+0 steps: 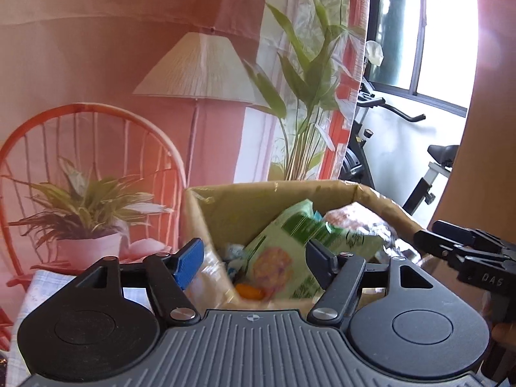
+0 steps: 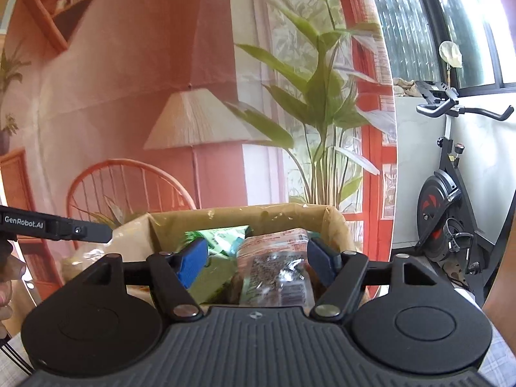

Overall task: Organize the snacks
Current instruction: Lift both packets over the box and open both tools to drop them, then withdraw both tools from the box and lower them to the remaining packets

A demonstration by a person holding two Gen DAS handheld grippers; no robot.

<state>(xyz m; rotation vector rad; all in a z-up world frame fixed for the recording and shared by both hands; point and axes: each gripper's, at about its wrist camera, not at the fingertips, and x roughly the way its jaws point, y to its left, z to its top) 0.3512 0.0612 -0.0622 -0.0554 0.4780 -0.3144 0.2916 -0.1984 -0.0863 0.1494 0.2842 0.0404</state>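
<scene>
Cardboard box (image 1: 225,203): ahead of both claws; holds green snack bag (image 1: 290,251), clear packet (image 2: 274,267).
Left claw (image 1: 254,261): apart, empty.
Right claw (image 2: 258,258): apart, empty.

pink printed backdrop (image 2: 129,80), exercise bike (image 2: 448,200) by bright window (image 2: 464,25) on rt.

A home living room: a floor lamp (image 1: 201,67), rattan chair (image 1: 80,135), potted plants (image 1: 87,206) and an exercise bike (image 2: 451,193) by the window (image 2: 451,25).
</scene>
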